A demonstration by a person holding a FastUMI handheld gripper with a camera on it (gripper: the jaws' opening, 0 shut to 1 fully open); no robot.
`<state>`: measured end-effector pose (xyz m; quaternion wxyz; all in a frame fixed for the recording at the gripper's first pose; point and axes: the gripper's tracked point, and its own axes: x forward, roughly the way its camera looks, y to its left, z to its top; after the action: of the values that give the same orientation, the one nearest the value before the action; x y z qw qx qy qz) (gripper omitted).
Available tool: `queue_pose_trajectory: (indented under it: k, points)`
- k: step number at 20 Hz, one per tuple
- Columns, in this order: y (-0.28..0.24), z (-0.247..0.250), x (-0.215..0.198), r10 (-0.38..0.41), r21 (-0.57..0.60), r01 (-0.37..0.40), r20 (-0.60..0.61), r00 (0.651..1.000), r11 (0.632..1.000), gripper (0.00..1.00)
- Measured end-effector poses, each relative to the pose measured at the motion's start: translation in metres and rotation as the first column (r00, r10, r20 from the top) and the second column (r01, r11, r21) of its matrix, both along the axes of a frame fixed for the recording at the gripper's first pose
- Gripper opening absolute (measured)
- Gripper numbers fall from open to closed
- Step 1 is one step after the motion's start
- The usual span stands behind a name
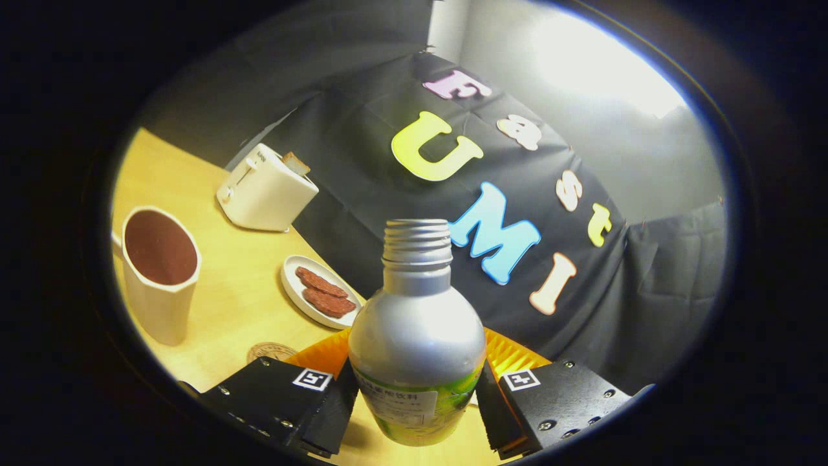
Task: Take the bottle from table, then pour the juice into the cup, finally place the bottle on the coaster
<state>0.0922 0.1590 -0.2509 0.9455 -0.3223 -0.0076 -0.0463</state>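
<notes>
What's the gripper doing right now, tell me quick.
Gripper: shut on the bottle, both fingers pressing its sides; bottle uncapped and upright.

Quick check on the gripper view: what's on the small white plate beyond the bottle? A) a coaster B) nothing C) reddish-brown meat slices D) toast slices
C: two reddish-brown meat slices lie on the white plate, which sits on the table between the toaster and the bottle that the gripper has its fingers pressed on.

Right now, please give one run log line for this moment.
tongs: shut on bottle | bottle: uncapped, lifted, tilted | cup: upright on table | coaster: bare | pour: not started
</notes>
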Motion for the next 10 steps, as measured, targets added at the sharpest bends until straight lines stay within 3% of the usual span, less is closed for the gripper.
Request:
queue_pose_trajectory:
  k: [4, 6, 10]
  points:
    - [0.012, -0.015, 0.004, 0.102, 0.247, -0.077, -0.086, 0.991, 0.966, 0.81]
    - [0.027, -0.017, 0.003, 0.200, 0.387, -0.144, -0.109, 0.974, 0.911, 0.81]
    - [0.053, -0.011, -0.006, 0.377, 0.612, -0.240, -0.104, 0.920, 0.753, 0.80]
